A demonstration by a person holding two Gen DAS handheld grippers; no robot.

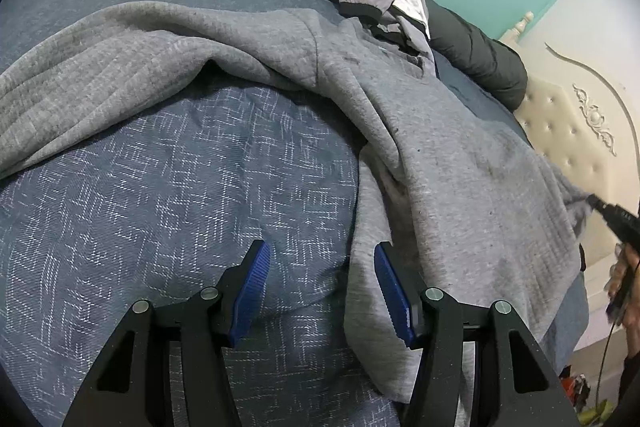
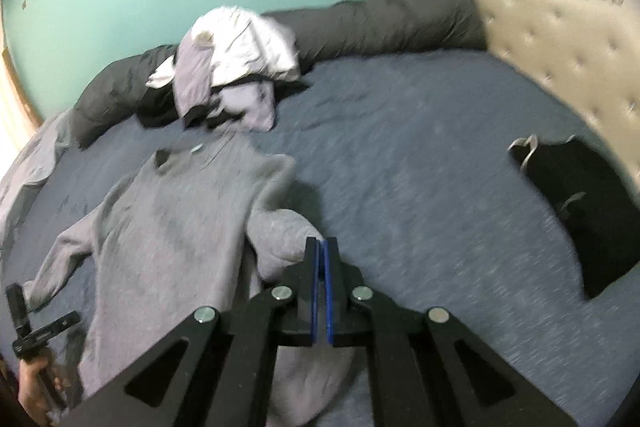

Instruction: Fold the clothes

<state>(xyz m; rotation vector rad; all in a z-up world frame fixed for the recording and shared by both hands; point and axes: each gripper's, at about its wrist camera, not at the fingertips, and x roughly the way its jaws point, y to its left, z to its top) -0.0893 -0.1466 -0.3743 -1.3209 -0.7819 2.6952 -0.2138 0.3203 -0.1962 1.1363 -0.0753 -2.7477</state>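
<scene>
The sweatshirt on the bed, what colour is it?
Grey. The sweatshirt shows whole in the right wrist view, spread on the blue bedspread.

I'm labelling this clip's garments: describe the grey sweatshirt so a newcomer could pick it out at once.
Start at the bed with the blue patterned cover and the dark rolled duvet along the teal wall. In front of the crumpled white and lilac clothes pile lies the grey sweatshirt, spread flat with sleeves out. It alone is plain heather grey and laid open; the black garment sits by the headboard.
</scene>
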